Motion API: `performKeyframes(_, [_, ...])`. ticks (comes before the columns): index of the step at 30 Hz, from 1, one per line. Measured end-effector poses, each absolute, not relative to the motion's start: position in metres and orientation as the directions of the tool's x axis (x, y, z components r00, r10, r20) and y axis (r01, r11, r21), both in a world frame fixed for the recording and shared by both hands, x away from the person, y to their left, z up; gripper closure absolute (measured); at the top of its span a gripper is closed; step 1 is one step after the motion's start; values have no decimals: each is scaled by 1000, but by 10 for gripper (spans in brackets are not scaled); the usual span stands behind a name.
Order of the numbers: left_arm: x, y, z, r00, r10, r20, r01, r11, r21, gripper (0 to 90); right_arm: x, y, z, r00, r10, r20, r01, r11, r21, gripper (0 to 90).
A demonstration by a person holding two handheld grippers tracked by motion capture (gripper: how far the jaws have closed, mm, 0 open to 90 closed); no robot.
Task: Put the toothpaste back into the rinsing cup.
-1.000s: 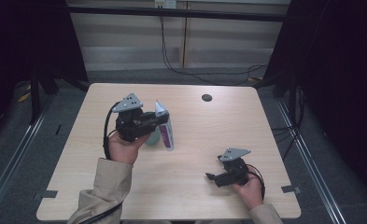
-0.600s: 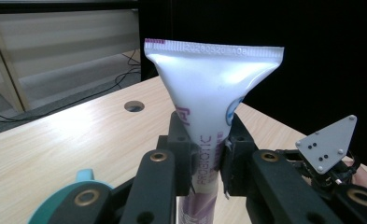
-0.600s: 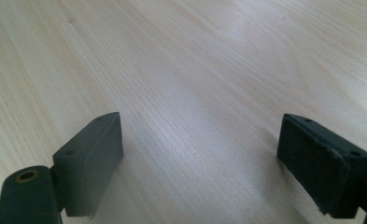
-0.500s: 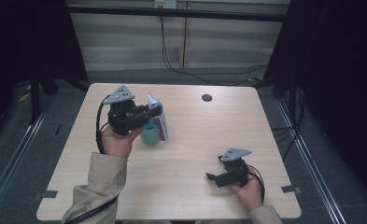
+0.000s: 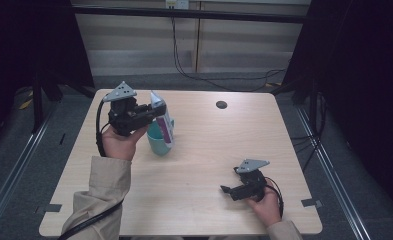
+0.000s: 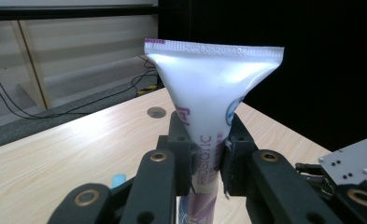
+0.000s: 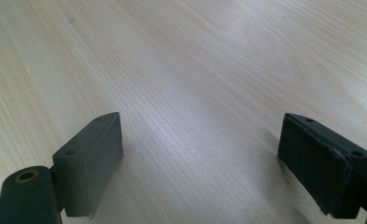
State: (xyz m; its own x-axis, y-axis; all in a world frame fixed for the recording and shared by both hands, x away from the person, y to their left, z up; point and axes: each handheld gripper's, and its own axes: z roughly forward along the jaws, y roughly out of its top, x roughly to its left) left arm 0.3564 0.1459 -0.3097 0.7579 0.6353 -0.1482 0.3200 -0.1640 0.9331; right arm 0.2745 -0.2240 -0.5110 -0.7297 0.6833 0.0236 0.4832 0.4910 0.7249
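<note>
High view first: your left tongs (image 5: 155,112) are clamped on a white and purple tube (image 5: 163,121), held upright with its crimped end up and its lower end down inside a teal cup (image 5: 159,142). The cup stands on the left half of the desk (image 5: 204,150), near the far left corner but clear of both edges there. Right of the cup the wood lies bare across to the right edge, apart from a small dark round cap (image 5: 221,104) set into the desk near the far edge. Your right tongs (image 5: 225,191) lie low by the near right corner, well apart from the cup, with bare desk between the two hands. The near edge is just behind your right hand.

Left gripper view: your two black pads pinch the tube (image 6: 204,135) at its narrow part, below the wide flat crimp, and the tube stands straight between them. Past it you see open desk (image 6: 78,149) running to the round cap (image 6: 156,112) and the far edge, then a dark floor with cables. At the lower right the grey plate of your other gripper shows.

Right gripper view: your tongs (image 7: 200,158) stand wide apart with nothing between the pads, close above bare wood (image 7: 186,70) that stretches ahead unbroken.
</note>
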Motion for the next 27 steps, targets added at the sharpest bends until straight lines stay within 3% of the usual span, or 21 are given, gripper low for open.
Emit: performKeyframes(27, [384,154,-312,687,716,-124,322,-147,935,775,275,-224,-511,-730,683,24,483,490,725,133])
